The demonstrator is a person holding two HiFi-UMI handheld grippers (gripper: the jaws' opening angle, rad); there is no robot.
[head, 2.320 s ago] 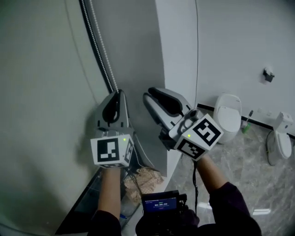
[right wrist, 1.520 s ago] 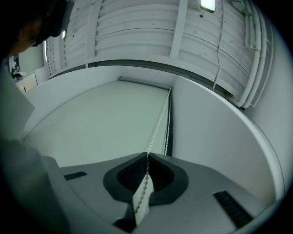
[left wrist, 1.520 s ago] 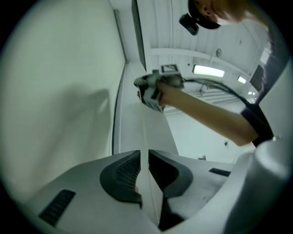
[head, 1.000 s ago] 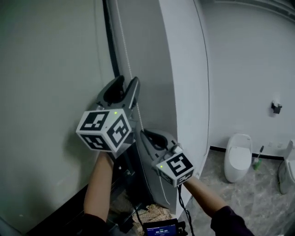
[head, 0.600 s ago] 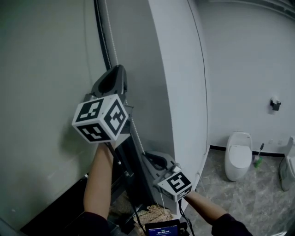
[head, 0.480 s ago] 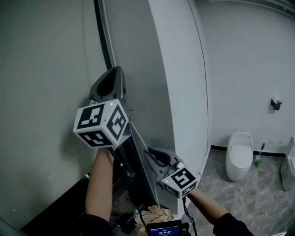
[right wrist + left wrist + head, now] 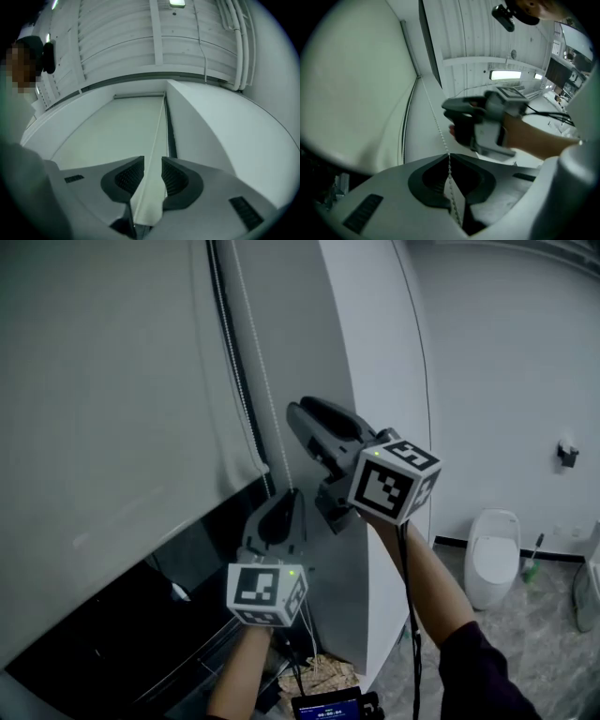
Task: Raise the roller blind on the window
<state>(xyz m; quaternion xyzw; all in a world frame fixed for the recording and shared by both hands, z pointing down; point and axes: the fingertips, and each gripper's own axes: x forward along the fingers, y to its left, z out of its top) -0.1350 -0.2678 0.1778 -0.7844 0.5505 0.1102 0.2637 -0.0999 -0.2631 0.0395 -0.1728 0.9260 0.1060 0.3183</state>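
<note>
The pale roller blind (image 7: 112,409) covers the window's upper part, and dark glass (image 7: 103,652) shows under its hem. A white bead chain (image 7: 261,371) hangs along the blind's right edge. My left gripper (image 7: 290,493) is low, its jaws shut on the chain (image 7: 433,117), which passes through the closed tips (image 7: 449,154). Higher up, my right gripper (image 7: 294,411) points at the chain. In the right gripper view its jaws (image 7: 152,168) stand apart, the chain (image 7: 157,136) running between them without touching the pads.
A white wall pier (image 7: 375,362) stands right of the chain. A toilet (image 7: 491,554) and a brush (image 7: 530,563) are on the tiled floor at far right. Wood scraps (image 7: 323,673) lie below the window.
My left gripper shut on the chain and came down with it. The right gripper rose from below to above the left one. The blind's hem went up, uncovering dark glass.
</note>
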